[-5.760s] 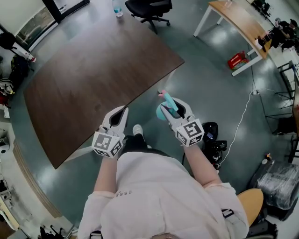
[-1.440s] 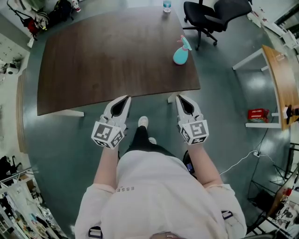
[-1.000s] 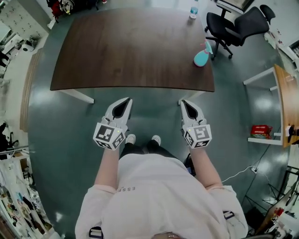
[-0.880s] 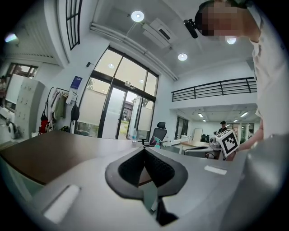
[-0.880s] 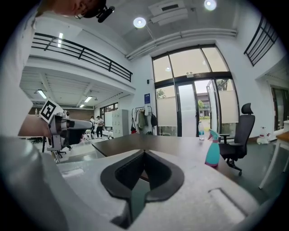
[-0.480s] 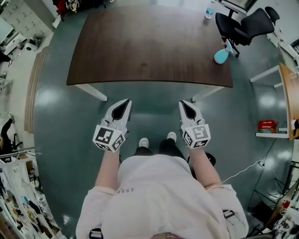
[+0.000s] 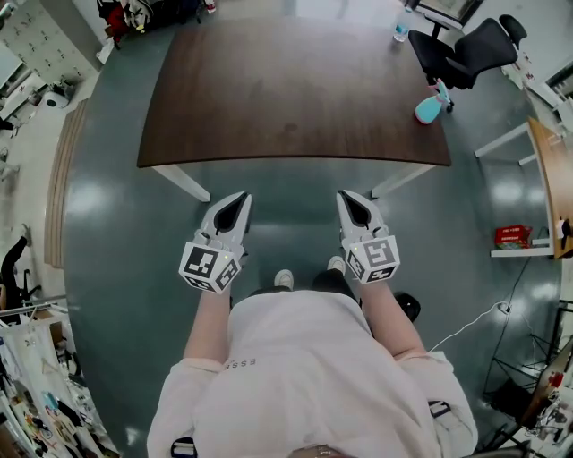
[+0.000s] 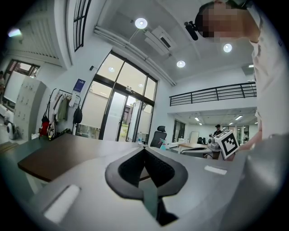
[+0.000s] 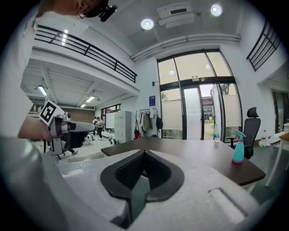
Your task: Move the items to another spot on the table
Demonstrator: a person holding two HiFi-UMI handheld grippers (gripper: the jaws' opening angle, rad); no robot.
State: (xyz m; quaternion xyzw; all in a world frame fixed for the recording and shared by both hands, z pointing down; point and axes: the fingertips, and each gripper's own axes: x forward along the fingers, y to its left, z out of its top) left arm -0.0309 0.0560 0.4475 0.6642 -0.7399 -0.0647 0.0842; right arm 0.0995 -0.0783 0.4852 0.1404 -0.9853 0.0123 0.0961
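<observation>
Dark wood table [image 7: 295, 89]: teal spray bottle [image 7: 428, 107] near right edge, label unreadable.

The head view looked steeply down at the table [image 7: 295, 89] from above. Both gripper views faced it, nearly level.

- A dark brown wooden table [image 7: 295, 89] on white legs [image 7: 179, 182] stands on a glossy grey-green floor [image 7: 107, 233].
- A black office chair [image 7: 466, 55] sits by the table's far right corner.
- Further right is a light wooden desk [image 7: 548, 170] on a white frame.
- A white cable [image 7: 466, 322] trails over the floor, near right.
- Tall windows and glass doors [image 9: 198, 103] fill the far wall, with daylight behind.
- Grey lockers [image 9: 122, 125] and a rack of hanging clothes [image 9: 146, 121] stand beside them.
- Overhead are round ceiling lights [image 9: 146, 24], a ceiling air unit [image 9: 176, 10] and a black-railed mezzanine [image 9: 86, 49].
</observation>
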